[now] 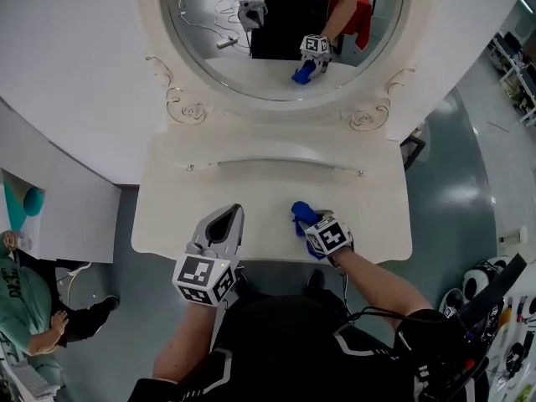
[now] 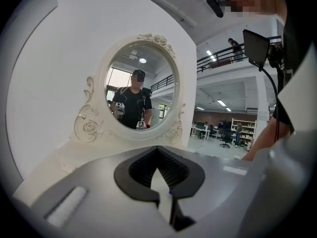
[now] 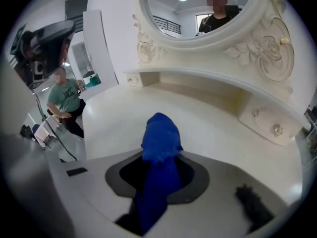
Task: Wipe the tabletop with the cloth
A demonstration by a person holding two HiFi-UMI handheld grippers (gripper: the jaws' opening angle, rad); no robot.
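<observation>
A blue cloth (image 1: 302,215) is bunched up on the front right part of the white tabletop (image 1: 268,195). My right gripper (image 1: 311,227) is shut on it. In the right gripper view the cloth (image 3: 159,135) sticks out past the jaws of the right gripper (image 3: 161,157), over the tabletop (image 3: 213,128). My left gripper (image 1: 232,213) hovers at the table's front edge, left of the cloth. It is shut with nothing in it. The left gripper view looks over the left gripper (image 2: 157,151) at the oval mirror (image 2: 136,90).
An oval mirror (image 1: 280,48) in a carved white frame rises behind a low back ledge (image 1: 289,167) with small knobs. A seated person in a green shirt (image 1: 23,308) is at the left, beside a white wall. Bags and gear (image 1: 486,308) lie on the floor at the right.
</observation>
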